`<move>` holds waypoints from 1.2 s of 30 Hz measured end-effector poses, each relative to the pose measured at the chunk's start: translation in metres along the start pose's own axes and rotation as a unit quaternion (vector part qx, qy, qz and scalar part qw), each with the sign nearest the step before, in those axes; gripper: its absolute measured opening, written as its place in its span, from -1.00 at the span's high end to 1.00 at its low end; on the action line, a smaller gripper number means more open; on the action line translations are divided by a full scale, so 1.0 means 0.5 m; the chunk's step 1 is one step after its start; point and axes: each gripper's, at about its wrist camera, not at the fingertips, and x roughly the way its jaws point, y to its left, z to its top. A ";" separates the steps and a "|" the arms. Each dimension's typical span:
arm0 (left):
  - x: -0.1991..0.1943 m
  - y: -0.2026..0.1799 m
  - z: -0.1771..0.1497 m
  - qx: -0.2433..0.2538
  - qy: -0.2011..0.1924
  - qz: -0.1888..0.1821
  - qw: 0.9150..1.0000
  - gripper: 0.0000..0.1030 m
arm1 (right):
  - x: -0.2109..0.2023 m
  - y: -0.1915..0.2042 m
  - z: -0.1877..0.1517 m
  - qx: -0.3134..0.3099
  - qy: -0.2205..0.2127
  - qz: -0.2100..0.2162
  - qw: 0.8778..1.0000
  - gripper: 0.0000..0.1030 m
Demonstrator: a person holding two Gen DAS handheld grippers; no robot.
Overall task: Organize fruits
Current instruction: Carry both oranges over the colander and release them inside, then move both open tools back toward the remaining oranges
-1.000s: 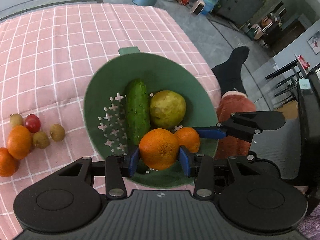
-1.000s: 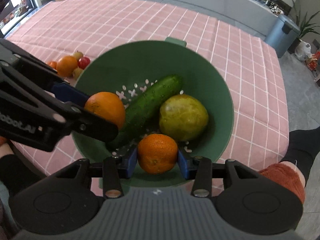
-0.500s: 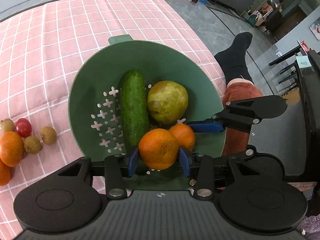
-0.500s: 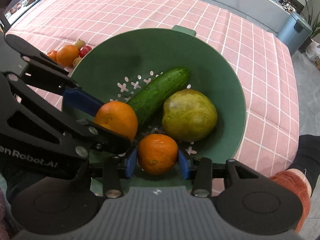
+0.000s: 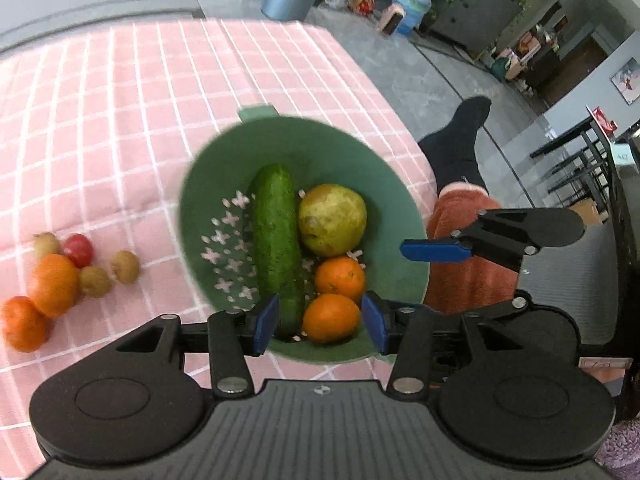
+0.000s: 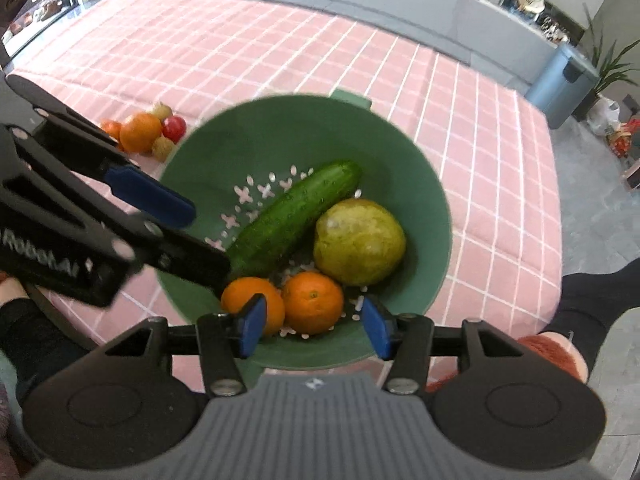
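Two oranges (image 5: 331, 317) now lie released in the green colander (image 5: 372, 176) near the surface's edge, both grippers' (image 5: 320, 322) fingers (image 6: 253, 319) spread wide and empty, more fruit (image 5: 53, 279) remaining outside.

A lived-in home interior: pink checked tablecloth (image 6: 280, 52), grey pedal bin (image 6: 564, 84), potted plant (image 6: 612, 64), water jug (image 5: 412, 4).

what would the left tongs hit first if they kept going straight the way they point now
Most likely the nearer orange, lying in the green colander right between the open left tongs. Depth is hard to judge, so the cucumber beside it might be grazed too.
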 end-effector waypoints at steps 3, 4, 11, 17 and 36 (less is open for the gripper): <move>-0.044 0.003 -0.012 0.005 -0.026 0.016 1.000 -0.06 | -0.029 0.016 -0.005 0.010 -0.025 -0.003 1.000 0.02; -0.058 0.004 -0.016 0.008 -0.035 0.024 0.999 -0.06 | -0.036 0.022 -0.008 0.016 -0.033 0.001 0.999 0.02; -0.140 -0.001 -0.065 0.046 -0.087 0.089 0.991 -0.06 | -0.069 0.087 -0.013 0.052 -0.103 0.020 0.993 -0.01; -0.181 0.025 -0.106 0.060 -0.102 0.138 0.983 -0.06 | -0.071 0.164 -0.012 0.068 -0.139 0.030 0.987 -0.01; -0.216 0.208 -0.181 -0.019 -0.180 0.174 0.968 0.04 | -0.003 0.335 0.015 0.086 -0.226 0.023 0.970 -0.47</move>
